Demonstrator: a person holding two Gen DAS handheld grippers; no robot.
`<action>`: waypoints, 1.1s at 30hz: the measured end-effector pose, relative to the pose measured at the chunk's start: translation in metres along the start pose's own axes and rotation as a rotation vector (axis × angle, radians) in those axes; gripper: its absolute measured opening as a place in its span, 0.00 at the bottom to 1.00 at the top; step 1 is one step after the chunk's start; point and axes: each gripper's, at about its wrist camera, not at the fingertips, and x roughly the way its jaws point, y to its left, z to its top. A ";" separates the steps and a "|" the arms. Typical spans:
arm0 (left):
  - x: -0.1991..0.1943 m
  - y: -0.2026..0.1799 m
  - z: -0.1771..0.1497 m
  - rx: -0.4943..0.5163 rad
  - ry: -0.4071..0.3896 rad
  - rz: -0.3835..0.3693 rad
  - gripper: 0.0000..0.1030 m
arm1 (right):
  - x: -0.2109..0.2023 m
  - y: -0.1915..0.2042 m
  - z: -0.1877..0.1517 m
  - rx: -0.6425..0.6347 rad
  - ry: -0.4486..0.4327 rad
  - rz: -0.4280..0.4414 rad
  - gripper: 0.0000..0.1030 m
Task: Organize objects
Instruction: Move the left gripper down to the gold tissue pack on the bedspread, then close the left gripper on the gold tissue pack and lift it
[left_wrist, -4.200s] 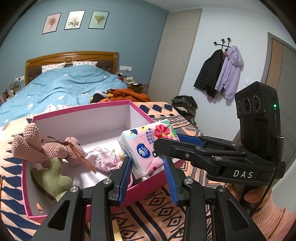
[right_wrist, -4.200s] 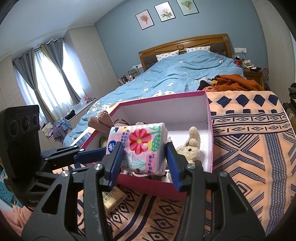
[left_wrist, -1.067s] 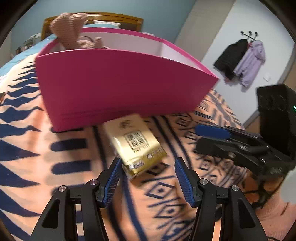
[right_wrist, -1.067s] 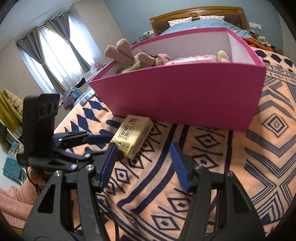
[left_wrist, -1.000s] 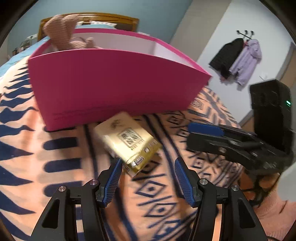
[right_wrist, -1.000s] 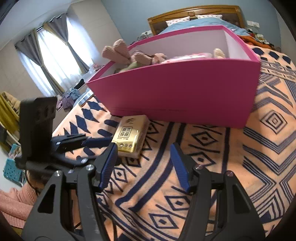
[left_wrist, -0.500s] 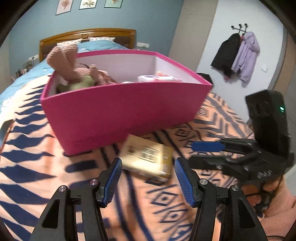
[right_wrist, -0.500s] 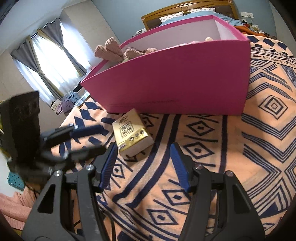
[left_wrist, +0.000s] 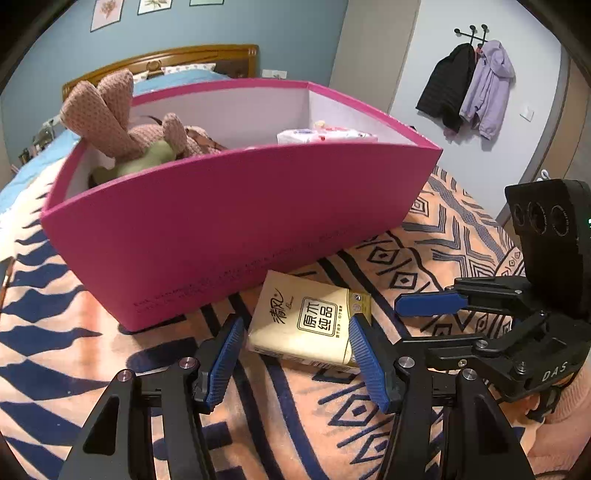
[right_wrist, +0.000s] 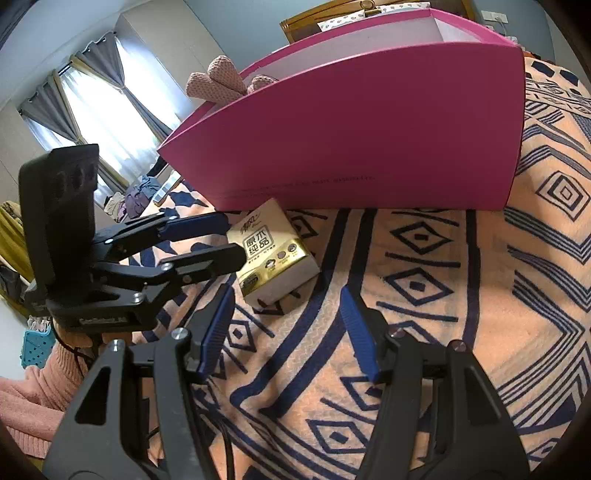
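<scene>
A yellow tissue pack (left_wrist: 310, 321) lies on the patterned blanket just in front of the pink box (left_wrist: 236, 221); it also shows in the right wrist view (right_wrist: 271, 251). My left gripper (left_wrist: 295, 350) is open, its blue pads on either side of the pack's near end. The left gripper shows in the right wrist view (right_wrist: 229, 240), at the pack's left. My right gripper (right_wrist: 288, 325) is open and empty, just short of the pack. The pink box (right_wrist: 369, 140) holds a pink knitted rabbit (left_wrist: 118, 118), a green toy (left_wrist: 144, 158) and a floral tissue pack (left_wrist: 325, 136).
The orange and navy patterned blanket (right_wrist: 480, 314) covers the surface. A bed with a blue cover (left_wrist: 33, 162) lies behind the box. Jackets (left_wrist: 469, 88) hang on the right wall. Curtained windows (right_wrist: 99, 110) and a blue basket (right_wrist: 35, 347) are on the left.
The floral tissue pack was let go into the pink box. Both grippers dropped to the blanket in front of the box. My left gripper has closed in around the yellow pack.
</scene>
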 end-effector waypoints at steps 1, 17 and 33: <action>0.002 0.000 -0.001 -0.002 0.006 -0.006 0.59 | 0.000 0.000 0.000 -0.002 0.002 -0.003 0.59; 0.001 -0.013 -0.018 0.005 0.043 -0.118 0.58 | -0.004 -0.016 0.004 0.040 -0.009 -0.018 0.59; 0.003 0.010 -0.010 -0.116 0.050 -0.130 0.37 | 0.019 -0.012 0.021 0.073 0.009 0.002 0.55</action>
